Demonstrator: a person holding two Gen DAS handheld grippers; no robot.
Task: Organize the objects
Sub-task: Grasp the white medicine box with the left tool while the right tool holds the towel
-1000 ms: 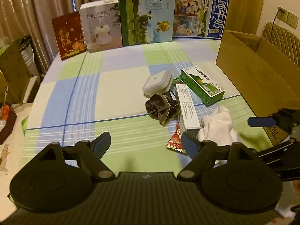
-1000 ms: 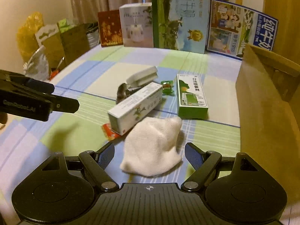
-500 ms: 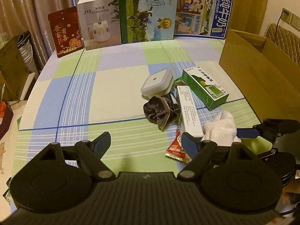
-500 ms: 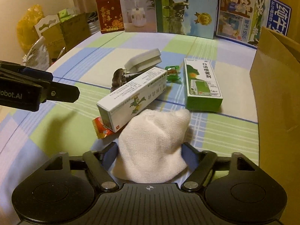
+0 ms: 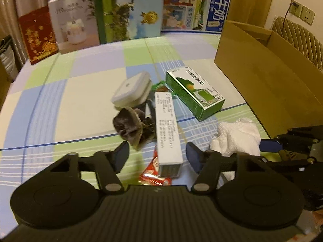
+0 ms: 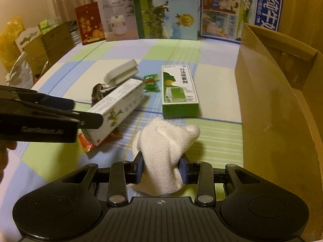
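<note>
Right gripper [image 6: 161, 169] clamped on white knitted cloth [image 6: 164, 151] at lower centre of right wrist view; blue pads pressed into both sides, fabric bunched and creased, coarse weave, upper part bulging above the jaws. Left gripper [image 5: 157, 156] spread wide at lower centre of left wrist view, holding nothing, fingers either side of long white box [image 5: 167, 131]. Red wrapper [image 5: 153, 173] tucked under that box's near end. Dark scrunchie [image 5: 129, 125] just left of box. White case [image 5: 131, 90] beyond it. Green box [image 5: 193, 94] right of centre. Cardboard carton [image 6: 282, 104] along right edge. Checked tablecloth [image 5: 70, 100] underneath.
</note>
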